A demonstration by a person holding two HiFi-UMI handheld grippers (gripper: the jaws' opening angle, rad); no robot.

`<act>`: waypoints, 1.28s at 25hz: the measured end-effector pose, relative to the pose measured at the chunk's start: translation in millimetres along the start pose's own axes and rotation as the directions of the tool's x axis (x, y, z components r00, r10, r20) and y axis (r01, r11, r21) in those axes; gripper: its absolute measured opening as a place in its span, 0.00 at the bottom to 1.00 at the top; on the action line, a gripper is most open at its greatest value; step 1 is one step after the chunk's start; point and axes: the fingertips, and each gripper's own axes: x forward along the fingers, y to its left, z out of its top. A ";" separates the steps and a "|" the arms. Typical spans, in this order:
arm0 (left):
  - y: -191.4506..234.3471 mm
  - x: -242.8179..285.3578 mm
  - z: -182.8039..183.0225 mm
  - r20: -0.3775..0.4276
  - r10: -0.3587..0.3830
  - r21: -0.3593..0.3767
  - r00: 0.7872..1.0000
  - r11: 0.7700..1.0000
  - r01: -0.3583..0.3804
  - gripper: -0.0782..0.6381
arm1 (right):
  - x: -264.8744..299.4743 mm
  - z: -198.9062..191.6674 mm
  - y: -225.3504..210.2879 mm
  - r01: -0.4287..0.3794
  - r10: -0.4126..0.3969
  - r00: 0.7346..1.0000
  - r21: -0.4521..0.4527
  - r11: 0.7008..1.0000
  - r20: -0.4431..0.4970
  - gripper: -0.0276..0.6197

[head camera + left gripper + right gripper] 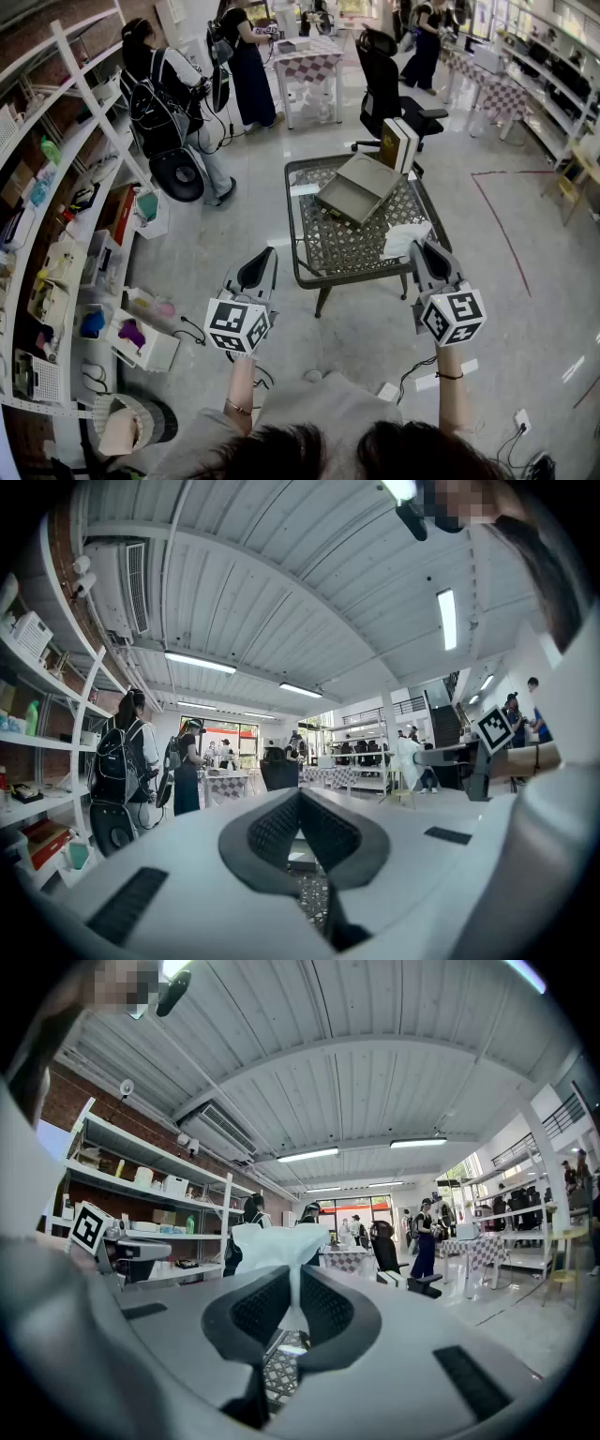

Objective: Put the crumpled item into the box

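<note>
right gripper (422,246) is up in front of the person, and there's the crumpled paper (404,238) sticking out past its fingertips, white and bunched, clear of the worktop (298,270). in the right gripper view the fingers (255,1309) stand narrow, pinched on the thin lower end of that paper, with the bulk of it flaring out above the tips. gripped by the thin end, i'd say, so the wad stays free and can drop cleanly once the fingers part.

the box (360,187), shallow and grey, lies open side up ahead of those fingers and off to their left, on the far part of the worktop. what's inside i can't make out. a couple of books (397,142) stand just beyond it. so the paper is lifted but not yet over the box; a carry forward and left looks like what's wanted.

left gripper (266,253) hangs about level with the other, well apart from it, short of the worktop's near edge. its fingers (272,832) meet at the tips, nothing between them, touching nothing. parked out of the way, it seems, leaving the path to the box open.
</note>
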 end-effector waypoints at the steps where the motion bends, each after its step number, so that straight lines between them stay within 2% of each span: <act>1: 0.1 0.5 0.3 -0.001 0.001 -0.001 1.000 1.000 -0.001 0.13 | 0.6 0.2 -0.4 0.000 0.000 1.000 0.000 1.000 -0.001 0.12; 20: -10.3 -2.0 -8.4 -0.033 0.028 -0.008 0.999 1.000 -0.029 0.13 | 0.6 -9.1 -16.4 -0.006 0.006 1.000 0.049 0.999 0.000 0.12; 32: 10.0 8.7 -15.7 -0.049 0.026 -0.028 0.998 0.999 -0.028 0.13 | 27.3 -9.6 -12.3 -0.005 0.005 1.000 0.071 0.997 -0.001 0.12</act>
